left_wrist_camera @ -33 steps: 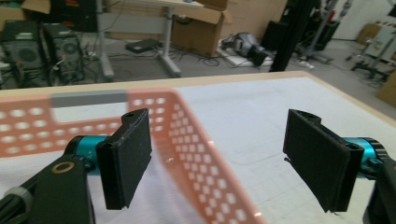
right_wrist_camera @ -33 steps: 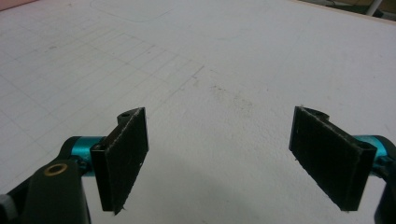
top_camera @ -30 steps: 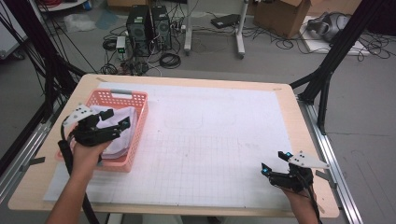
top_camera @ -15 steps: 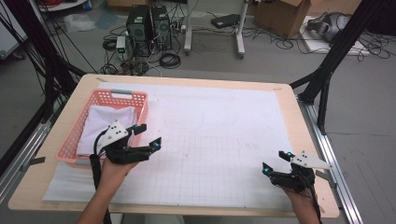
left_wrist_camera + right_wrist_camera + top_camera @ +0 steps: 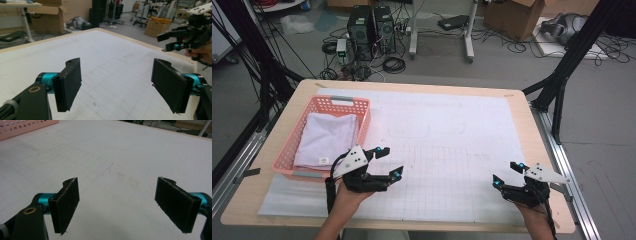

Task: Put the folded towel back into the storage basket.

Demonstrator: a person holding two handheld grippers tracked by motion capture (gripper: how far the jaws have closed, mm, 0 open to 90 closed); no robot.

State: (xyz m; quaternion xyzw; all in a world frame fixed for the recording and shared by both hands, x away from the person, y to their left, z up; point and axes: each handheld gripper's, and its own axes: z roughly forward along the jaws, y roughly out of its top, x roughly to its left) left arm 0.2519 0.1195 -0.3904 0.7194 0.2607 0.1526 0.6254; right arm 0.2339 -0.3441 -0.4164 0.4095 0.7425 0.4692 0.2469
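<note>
The left gripper is held above the gridded white sheet that covers the wooden table, just beside the lower right corner of the pink basket. Its two black jaws stand wide apart, and nothing is between them; in the left gripper view only the bare sheet shows between the pads.

The folded white towel lies flat inside the pink basket, at the left part of the table. It is close to the left gripper but no jaw touches it. A small label shows at the near edge of the towel.

The right gripper is near the front right corner of the table, well apart from the basket. Its jaws are also wide open and hold nothing; in the right gripper view the sheet lies bare between the pads, and a part of the basket wall shows at the top left.
</note>
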